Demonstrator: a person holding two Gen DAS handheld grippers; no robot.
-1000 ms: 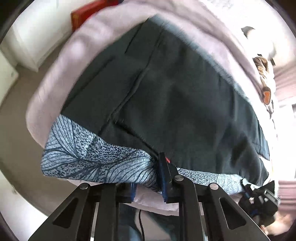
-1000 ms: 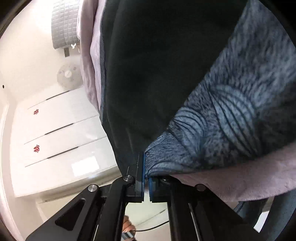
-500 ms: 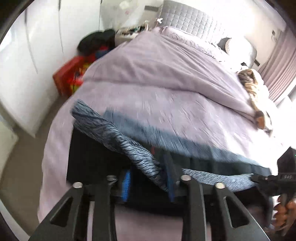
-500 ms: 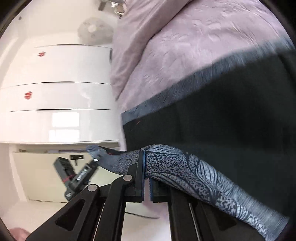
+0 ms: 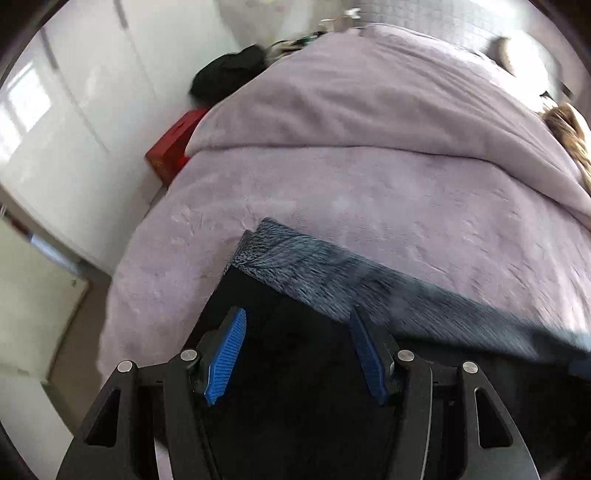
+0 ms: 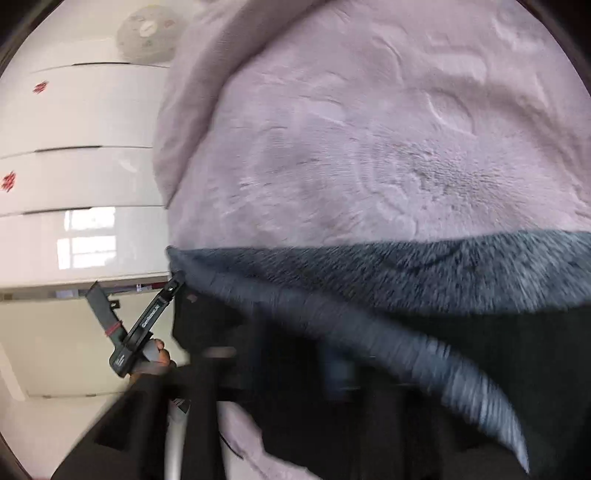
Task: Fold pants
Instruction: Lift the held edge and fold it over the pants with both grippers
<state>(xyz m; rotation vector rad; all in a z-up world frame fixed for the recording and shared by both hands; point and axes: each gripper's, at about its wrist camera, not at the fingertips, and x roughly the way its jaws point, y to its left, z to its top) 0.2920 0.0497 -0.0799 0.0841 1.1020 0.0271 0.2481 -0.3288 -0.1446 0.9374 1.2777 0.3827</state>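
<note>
While the lilac blanket [image 5: 369, 192] fills most of my left wrist view, I can see a red box [image 5: 173, 147] on the floor beside the bed, a black heap [image 5: 229, 74] further back, and white wardrobe doors [image 5: 74, 110] along the wall. From the right wrist view the same wardrobe [image 6: 81, 177] is in sight, with a round fan [image 6: 147, 31] near the top.

The pants [image 5: 295, 325] lie on the blanket near the bed's edge, dark cloth with a blue-grey patterned band [image 5: 332, 273] across the far side. My left gripper [image 5: 297, 350] is spread wide, its blue pads [image 5: 225, 356] apart over the dark cloth and clasping nothing. The right wrist view is badly blurred low down: I cannot tell how the right gripper's jaws stand. There the left gripper [image 6: 147, 321] shows at the pants' [image 6: 369, 280] corner.
</note>
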